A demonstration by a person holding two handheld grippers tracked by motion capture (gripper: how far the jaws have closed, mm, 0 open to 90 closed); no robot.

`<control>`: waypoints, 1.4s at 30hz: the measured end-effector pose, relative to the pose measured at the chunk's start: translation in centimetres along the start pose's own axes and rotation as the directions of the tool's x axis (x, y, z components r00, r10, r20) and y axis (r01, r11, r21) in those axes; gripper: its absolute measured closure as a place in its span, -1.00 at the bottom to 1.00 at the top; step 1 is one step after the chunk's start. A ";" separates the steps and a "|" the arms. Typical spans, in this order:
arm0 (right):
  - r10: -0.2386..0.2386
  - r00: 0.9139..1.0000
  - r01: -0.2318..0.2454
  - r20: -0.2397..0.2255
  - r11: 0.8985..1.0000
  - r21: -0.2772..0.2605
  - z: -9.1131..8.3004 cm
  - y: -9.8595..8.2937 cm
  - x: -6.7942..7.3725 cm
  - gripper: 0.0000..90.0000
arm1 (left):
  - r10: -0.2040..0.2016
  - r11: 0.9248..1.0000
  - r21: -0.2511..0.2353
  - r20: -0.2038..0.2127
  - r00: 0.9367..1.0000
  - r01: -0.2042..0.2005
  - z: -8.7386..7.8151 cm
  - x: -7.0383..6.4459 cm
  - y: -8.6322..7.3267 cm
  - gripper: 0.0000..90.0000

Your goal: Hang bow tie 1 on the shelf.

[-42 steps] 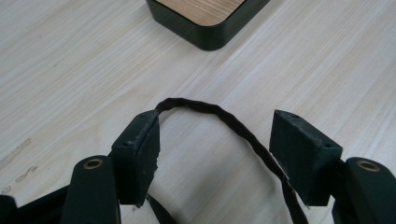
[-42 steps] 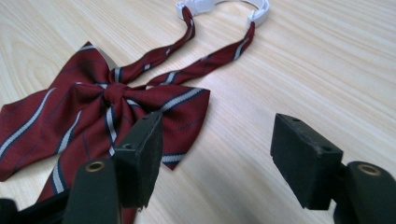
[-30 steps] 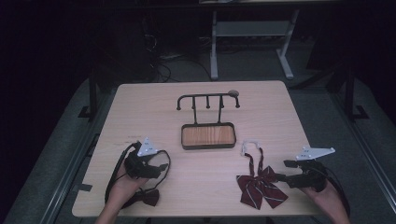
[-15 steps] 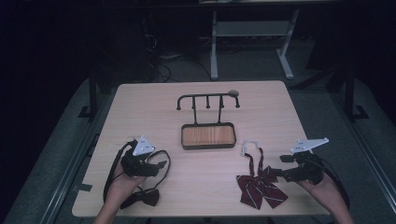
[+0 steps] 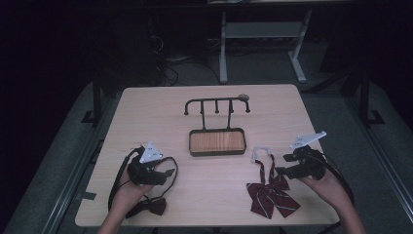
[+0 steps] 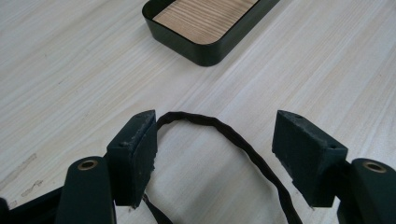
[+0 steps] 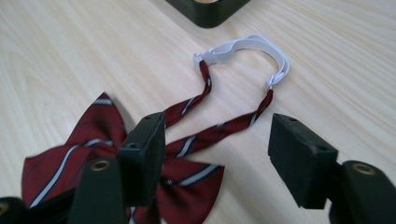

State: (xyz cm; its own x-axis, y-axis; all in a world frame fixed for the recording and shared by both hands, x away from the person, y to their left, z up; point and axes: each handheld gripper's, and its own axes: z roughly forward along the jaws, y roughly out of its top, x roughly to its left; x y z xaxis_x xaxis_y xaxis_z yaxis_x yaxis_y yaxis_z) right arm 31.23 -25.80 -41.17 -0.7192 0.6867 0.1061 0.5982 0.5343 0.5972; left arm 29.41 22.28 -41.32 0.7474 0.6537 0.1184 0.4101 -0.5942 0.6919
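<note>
While both jaw pairs stand spread over the worktop (image 5: 204, 190), nothing is grasped.

Left hand-held gripper (image 6: 217, 140): released, low over the dark strap (image 6: 233, 140), whose loop lies between its jaws.
Dark bow tie (image 5: 148, 207): at the near left edge, beside the left hand (image 5: 129, 190).
Right hand-held gripper (image 7: 217, 140): released, above the striped red bow tie (image 7: 98, 158).
White neck band (image 7: 252, 51): past the jaws, near the tray (image 5: 216, 142).
Hook rack (image 5: 216, 105): behind the tray.
</note>
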 end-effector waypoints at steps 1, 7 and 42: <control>0.004 1.000 -0.004 -0.004 1.000 0.007 0.3 0.2 -0.2 -0.17 | -0.002 1.000 0.001 0.002 1.000 0.002 0.0 0.0 0.0 -0.30; 0.015 1.000 -0.015 -0.012 0.999 0.044 1.7 1.2 -1.0 -0.13 | -0.004 1.000 -0.007 0.006 1.000 0.004 0.0 -0.1 0.0 -0.30; 0.069 0.997 -0.076 0.044 0.976 0.202 6.6 3.5 -4.1 0.35 | -0.008 1.000 0.009 0.024 1.000 0.008 0.8 0.5 0.0 -0.30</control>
State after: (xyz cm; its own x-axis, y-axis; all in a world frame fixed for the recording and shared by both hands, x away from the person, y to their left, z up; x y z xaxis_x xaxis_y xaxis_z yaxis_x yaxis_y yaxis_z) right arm 38.59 -23.53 -44.76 -0.6601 0.7428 0.1119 0.7105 0.5689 0.4142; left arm 30.20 22.25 -41.79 0.7562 0.6472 0.0958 0.4207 -0.5932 0.6863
